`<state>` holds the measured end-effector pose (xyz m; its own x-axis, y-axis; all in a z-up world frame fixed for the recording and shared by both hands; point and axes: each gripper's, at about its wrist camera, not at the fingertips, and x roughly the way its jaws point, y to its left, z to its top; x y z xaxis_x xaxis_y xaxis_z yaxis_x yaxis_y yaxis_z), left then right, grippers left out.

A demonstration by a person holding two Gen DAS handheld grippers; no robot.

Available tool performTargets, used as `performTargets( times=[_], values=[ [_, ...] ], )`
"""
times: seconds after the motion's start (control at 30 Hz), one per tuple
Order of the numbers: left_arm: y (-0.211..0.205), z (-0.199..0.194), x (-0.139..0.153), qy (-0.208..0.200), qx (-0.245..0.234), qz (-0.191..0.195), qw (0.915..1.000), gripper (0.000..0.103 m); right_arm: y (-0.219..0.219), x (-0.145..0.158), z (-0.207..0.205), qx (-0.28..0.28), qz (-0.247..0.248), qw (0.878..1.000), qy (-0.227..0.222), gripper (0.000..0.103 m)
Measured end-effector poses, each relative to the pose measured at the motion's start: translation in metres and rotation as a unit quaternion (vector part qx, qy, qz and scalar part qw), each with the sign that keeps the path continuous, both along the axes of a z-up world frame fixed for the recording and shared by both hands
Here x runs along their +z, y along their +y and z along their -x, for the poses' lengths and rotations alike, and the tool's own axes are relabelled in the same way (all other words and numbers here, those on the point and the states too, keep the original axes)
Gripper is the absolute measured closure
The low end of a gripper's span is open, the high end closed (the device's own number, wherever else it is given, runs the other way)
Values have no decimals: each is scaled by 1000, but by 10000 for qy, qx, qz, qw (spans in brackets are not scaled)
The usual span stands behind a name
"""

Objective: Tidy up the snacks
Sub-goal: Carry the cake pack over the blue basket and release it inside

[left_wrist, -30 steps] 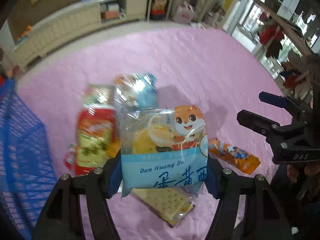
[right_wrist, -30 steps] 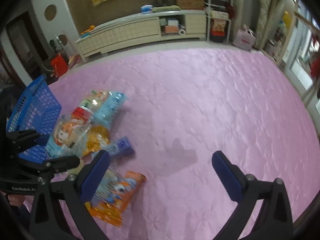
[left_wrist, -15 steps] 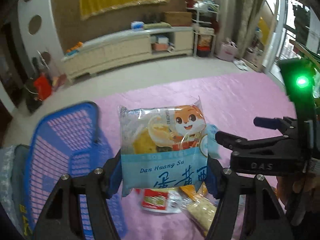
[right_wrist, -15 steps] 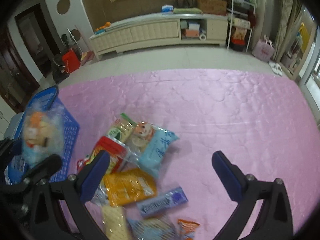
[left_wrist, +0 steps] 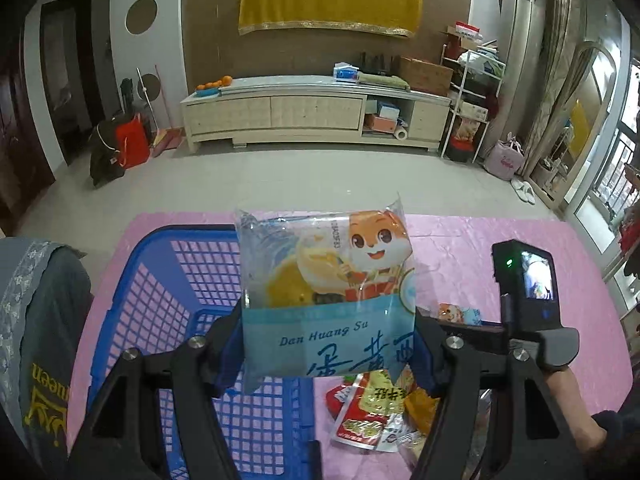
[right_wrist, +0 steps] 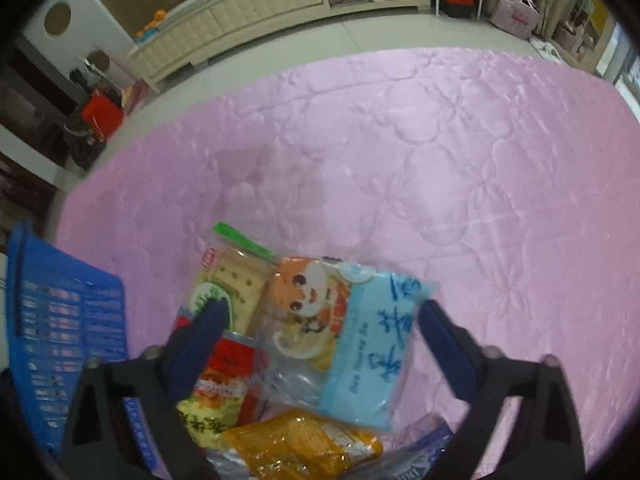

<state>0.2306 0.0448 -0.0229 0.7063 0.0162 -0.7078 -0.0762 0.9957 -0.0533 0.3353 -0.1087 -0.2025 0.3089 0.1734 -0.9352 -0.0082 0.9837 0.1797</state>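
Blue basket (left_wrist: 168, 296): landmark, beside snack pile (right_wrist: 280, 360).
Left gripper (left_wrist: 328, 344): clamped on egg-yolk pastry packet (left_wrist: 326, 292) above basket.
Right gripper (right_wrist: 320, 344): spread wide, nothing held.
Risk: packet could be dropped outside the rim if released early.

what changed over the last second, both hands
The left tongs carried the Dan Huang Su packet away from the snack pile and now hold it above the blue basket. The right tongs came down over a matching blue packet in the pile, straddling it. Left grip stayed shut; right stayed open.
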Motion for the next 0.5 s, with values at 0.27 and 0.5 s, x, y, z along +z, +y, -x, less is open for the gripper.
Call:
performTargets(
  times=[0.27,0.5],
  values=[
    [3,4,-2,77,-75,91,9999,38,-3,15,25,203,-64,9994,-260,32],
    [19,16,5,99,-37,-44,9999,38,9,72,60,572,-206,9945,-848,32]
  ],
)
